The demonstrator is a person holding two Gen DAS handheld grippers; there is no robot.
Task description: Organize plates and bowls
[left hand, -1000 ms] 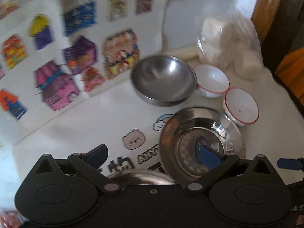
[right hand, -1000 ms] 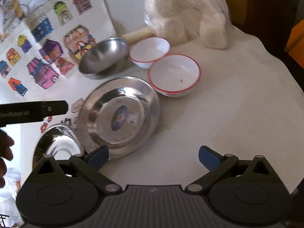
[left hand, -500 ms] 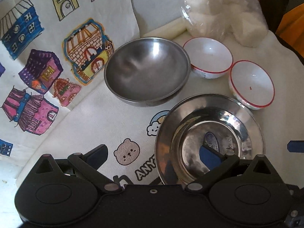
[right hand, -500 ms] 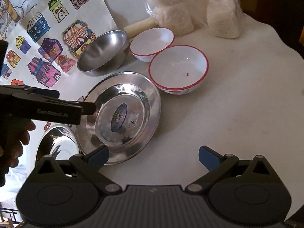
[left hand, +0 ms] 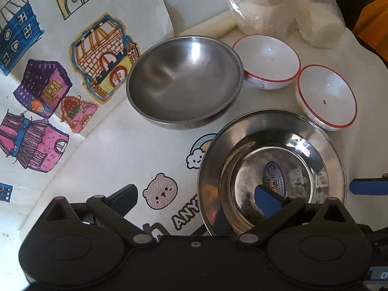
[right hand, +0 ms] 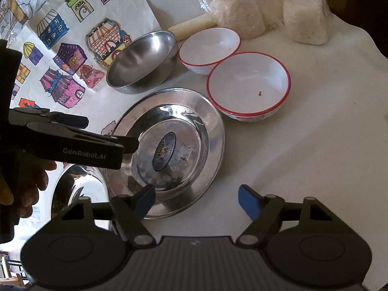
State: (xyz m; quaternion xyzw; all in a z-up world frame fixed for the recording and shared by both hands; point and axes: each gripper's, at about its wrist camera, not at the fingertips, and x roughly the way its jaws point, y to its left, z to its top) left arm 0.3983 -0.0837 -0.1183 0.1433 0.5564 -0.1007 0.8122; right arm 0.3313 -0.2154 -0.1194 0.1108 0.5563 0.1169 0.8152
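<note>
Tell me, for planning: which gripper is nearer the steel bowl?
Left. Left gripper straddles the steel plate's rim toward the steel bowl; right gripper, jaws closing across the plate's opposite rim, is farther.

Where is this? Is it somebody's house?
Probably a home table. Steel plate and red-rimmed bowls sit on a white cloth with cartoon prints, beside hand-coloured drawings of houses and a plastic bag of white lumps.
</note>
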